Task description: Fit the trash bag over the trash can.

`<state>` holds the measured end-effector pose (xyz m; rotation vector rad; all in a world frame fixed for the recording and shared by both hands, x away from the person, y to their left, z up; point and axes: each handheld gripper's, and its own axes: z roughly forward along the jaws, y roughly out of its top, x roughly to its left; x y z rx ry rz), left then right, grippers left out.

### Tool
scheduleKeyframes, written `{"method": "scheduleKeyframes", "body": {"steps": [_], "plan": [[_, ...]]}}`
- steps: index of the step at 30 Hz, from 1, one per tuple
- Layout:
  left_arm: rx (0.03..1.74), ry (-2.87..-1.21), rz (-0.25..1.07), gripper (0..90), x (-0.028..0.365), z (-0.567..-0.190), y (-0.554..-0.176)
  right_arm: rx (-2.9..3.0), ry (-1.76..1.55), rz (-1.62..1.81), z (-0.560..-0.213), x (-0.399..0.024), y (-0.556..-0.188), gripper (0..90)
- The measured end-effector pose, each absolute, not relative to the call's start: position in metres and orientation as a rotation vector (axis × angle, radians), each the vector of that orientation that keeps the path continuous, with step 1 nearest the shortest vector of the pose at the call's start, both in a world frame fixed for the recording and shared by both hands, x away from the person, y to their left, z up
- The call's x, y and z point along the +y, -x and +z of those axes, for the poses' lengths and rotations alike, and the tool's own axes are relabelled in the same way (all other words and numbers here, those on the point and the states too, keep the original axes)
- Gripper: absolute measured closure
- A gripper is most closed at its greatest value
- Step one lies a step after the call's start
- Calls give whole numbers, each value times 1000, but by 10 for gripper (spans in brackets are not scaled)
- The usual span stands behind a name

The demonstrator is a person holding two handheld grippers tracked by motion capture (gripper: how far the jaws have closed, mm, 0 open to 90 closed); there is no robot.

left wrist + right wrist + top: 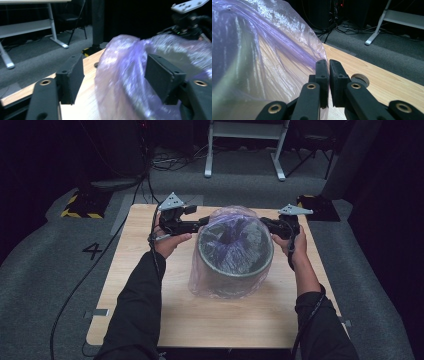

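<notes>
High view: purple bag lines grey bin (contents unclear); left gripper wide around bag; right gripper pinches bag

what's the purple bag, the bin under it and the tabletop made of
Purple bag: thin translucent plastic film, glossy, with wrinkles and glints; the bin shows through. Bin: grey, matt, smooth round rim; probably plastic, though metal can't be ruled out. Tabletop: pale wood-grain surface, satin; likely laminate or veneer.
</notes>
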<state>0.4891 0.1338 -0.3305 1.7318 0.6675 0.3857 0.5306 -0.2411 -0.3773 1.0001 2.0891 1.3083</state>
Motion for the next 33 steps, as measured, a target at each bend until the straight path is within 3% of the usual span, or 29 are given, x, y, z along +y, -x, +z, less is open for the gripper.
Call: {"method": "scheduleKeyframes", "body": {"steps": [5,7,10,17,20,27,33], "plan": [[577,-1806,381,290,114,-325,-485,2095,-991,1303,-376,-238,-531,854],[572,-1849,393,328,105,-326,-485,2098,-987,1304,-375,-237,-531,853],[590,-1886,415,438,98,-327,-489,2100,-979,1306,-374,-235,-531,852],[595,-1927,418,800,100,-334,-499,2114,-956,1304,-372,-231,-531,854],[627,-1901,427,894,105,-337,-504,2118,-945,1304,-372,-230,-531,856],[696,-1901,461,899,109,-344,-511,2122,-943,1295,-372,-227,-532,858],[769,-1898,408,899,109,-363,-521,2144,-965,1290,-379,-227,-536,862]]}}
